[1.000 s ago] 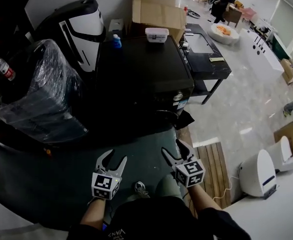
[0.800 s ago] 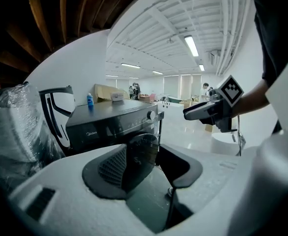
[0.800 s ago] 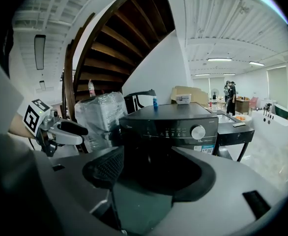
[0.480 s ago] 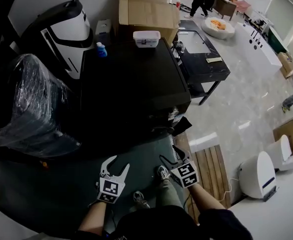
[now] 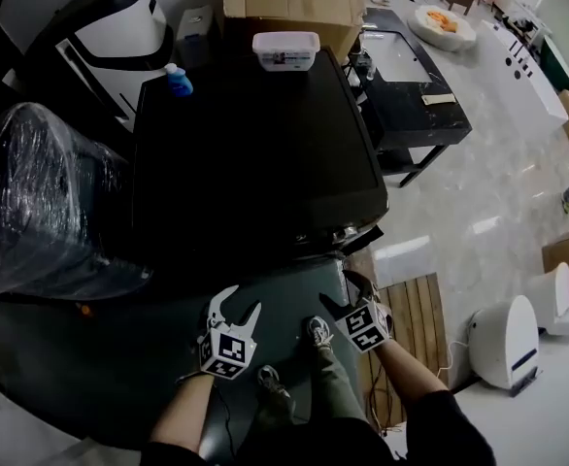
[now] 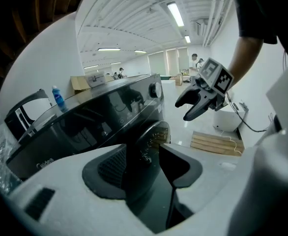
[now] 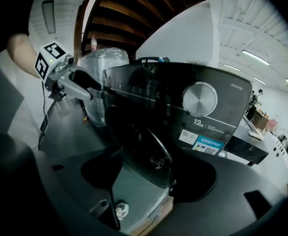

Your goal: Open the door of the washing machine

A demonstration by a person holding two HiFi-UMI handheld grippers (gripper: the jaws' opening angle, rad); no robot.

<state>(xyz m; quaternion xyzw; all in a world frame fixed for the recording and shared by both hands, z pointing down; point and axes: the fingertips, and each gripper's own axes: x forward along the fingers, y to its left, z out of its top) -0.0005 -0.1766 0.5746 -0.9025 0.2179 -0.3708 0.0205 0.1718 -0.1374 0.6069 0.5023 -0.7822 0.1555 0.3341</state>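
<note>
Black washing machine [image 7: 134, 90] shows "12kg" under its dial [image 7: 199, 99]

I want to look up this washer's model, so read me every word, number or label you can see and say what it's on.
"12kg": front panel of the washing machine, under the dial.
"idea": brand mark low on the same panel in the left gripper view, first letter unclear.
Print beside "12kg": too small to read.
White and blue stickers below it: too small to read.
Label on the white box on top: blurred.
</note>
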